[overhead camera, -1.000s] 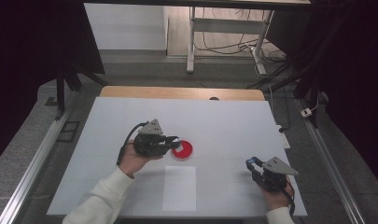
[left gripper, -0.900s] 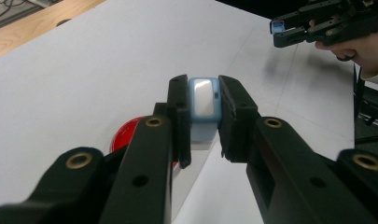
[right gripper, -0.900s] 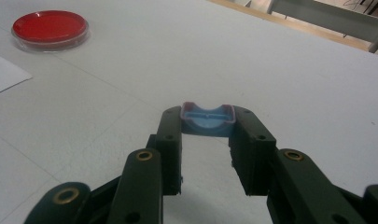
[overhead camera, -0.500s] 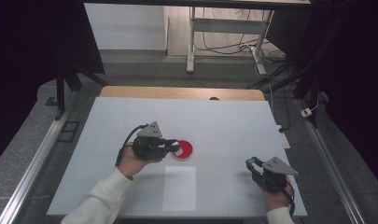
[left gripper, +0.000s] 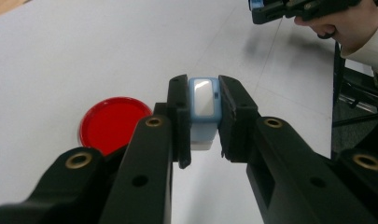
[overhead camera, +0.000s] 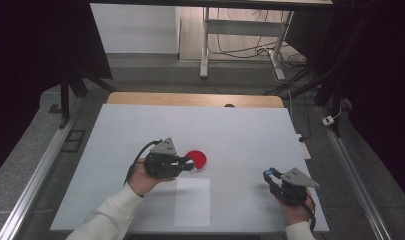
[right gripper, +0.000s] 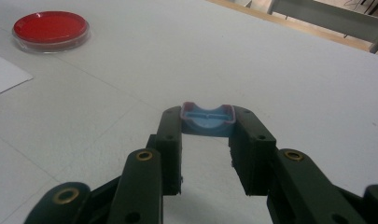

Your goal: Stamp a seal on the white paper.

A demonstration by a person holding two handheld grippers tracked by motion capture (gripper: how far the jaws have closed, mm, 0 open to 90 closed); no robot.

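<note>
- Two grippers – left gripper [left gripper: 203, 121] fingers pinch a pale blue rectangular plastic block [left gripper: 204, 105], round red-filled clear dish [left gripper: 113, 122] at nine o'clock.
- Right gripper [right gripper: 206, 128] fingers pinch a blue curved plastic cap [right gripper: 207, 120] above the white worktop [right gripper: 294, 84].

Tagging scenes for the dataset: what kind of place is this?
Probably a lab-style recording bench, not a home. A white-covered table stands between dark curtains, with metal rails along its sides and loose cables on the floor behind. A red petri dish sits on it.

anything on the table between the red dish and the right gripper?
Mostly bare tabletop. In the high view only the white paper sheet's corner edges into the stretch between the red dish and the right gripper.
</note>
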